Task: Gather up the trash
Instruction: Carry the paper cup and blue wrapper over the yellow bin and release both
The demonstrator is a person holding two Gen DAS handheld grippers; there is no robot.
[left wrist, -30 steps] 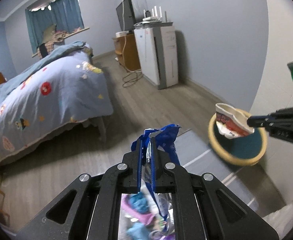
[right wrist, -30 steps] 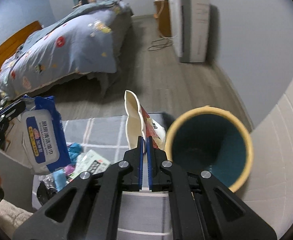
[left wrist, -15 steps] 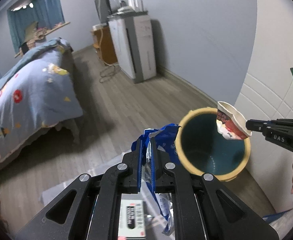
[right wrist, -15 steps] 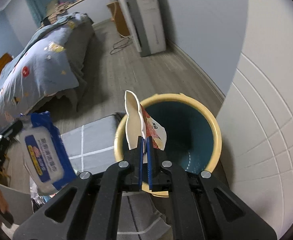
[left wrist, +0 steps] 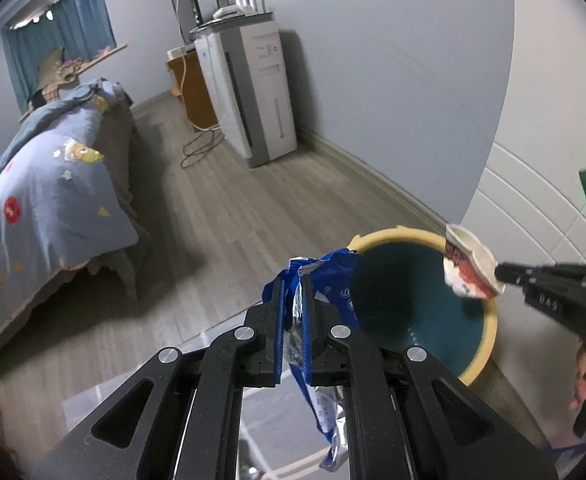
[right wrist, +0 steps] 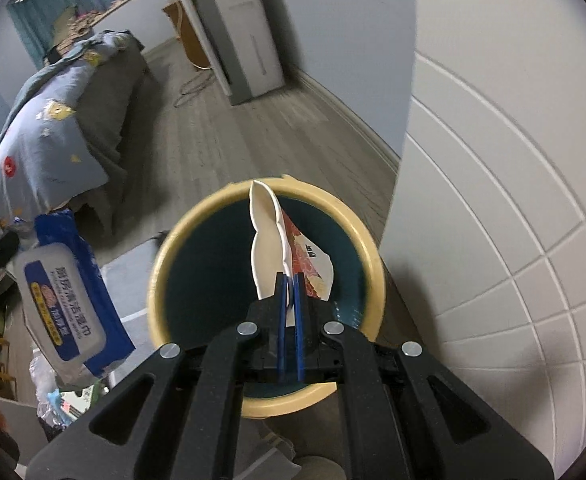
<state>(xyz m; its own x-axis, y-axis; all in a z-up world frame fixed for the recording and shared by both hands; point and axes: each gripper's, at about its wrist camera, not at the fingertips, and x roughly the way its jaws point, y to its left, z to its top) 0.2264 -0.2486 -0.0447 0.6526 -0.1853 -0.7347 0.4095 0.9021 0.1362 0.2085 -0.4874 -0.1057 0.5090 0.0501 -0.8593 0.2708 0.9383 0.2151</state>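
The right gripper [right wrist: 289, 280] clenches a crushed white paper cup [right wrist: 271, 240] over the yellow-rimmed teal bin [right wrist: 165, 256]. The left gripper [left wrist: 291, 300] pinches a blue wet-wipe pack [left wrist: 325, 280] by its edge. Both look light and floppy.

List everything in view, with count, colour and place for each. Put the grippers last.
Trash bin: one, teal inside with a cream rim, on the floor by the white wall.
Crushed paper cup: one, white with red print, held over the bin's mouth.
Wet wipes pack: one, blue with a white label, held to the left of the bin.
Bed: one, blue patterned quilt, left side of the room.
White cabinet: one, against the far wall.
Wooden stand: one, brown, behind the cabinet.
Curtain: one, teal, at the window.
Cable: one, looped on the floor.
Left gripper: black, shut on the wipes pack.
Right gripper: black, shut on the cup.
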